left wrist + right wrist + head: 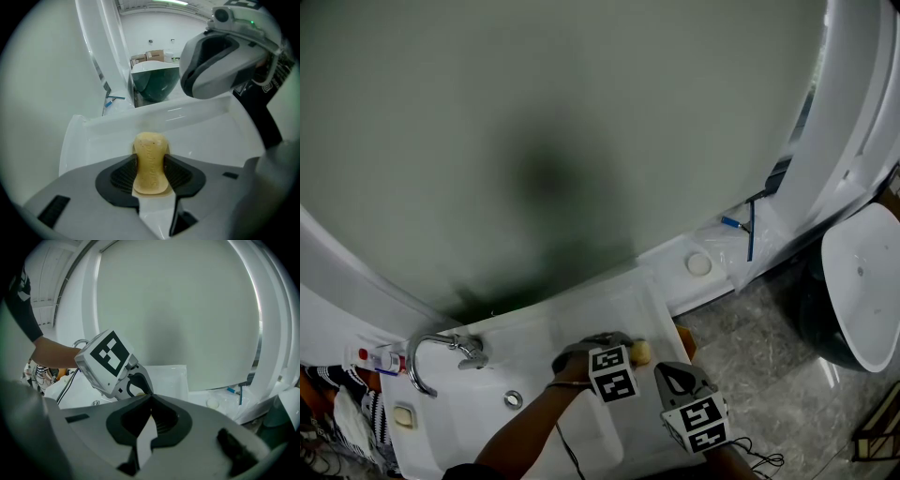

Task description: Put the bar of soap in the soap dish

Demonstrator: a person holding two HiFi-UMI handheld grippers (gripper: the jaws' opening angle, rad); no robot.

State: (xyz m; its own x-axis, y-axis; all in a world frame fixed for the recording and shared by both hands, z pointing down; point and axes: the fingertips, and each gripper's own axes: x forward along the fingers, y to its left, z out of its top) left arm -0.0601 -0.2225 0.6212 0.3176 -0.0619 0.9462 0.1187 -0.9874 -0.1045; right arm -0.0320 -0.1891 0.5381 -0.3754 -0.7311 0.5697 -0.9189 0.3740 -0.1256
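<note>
My left gripper [636, 356] is shut on a yellow bar of soap [640, 352] and holds it over the right part of the white washbasin counter [609, 300]. In the left gripper view the soap [150, 157] stands on end between the two dark pads [123, 174] of the left gripper [150, 165], with the white counter [201, 131] below it. My right gripper [672, 377] hovers just right of the left one. Its jaws [150, 399] are shut with nothing between them. The left gripper's marker cube [107, 357] fills the space ahead of them. No soap dish is plainly identifiable.
A chrome faucet [441, 352] and a drain [514, 399] lie to the left. A small cream rectangular thing [403, 415] sits beyond the faucet, near a red-capped bottle [382, 358]. A round white disc [698, 264] and a blue-handled tool [733, 223] rest on the ledge. A white bowl [862, 281] stands at right.
</note>
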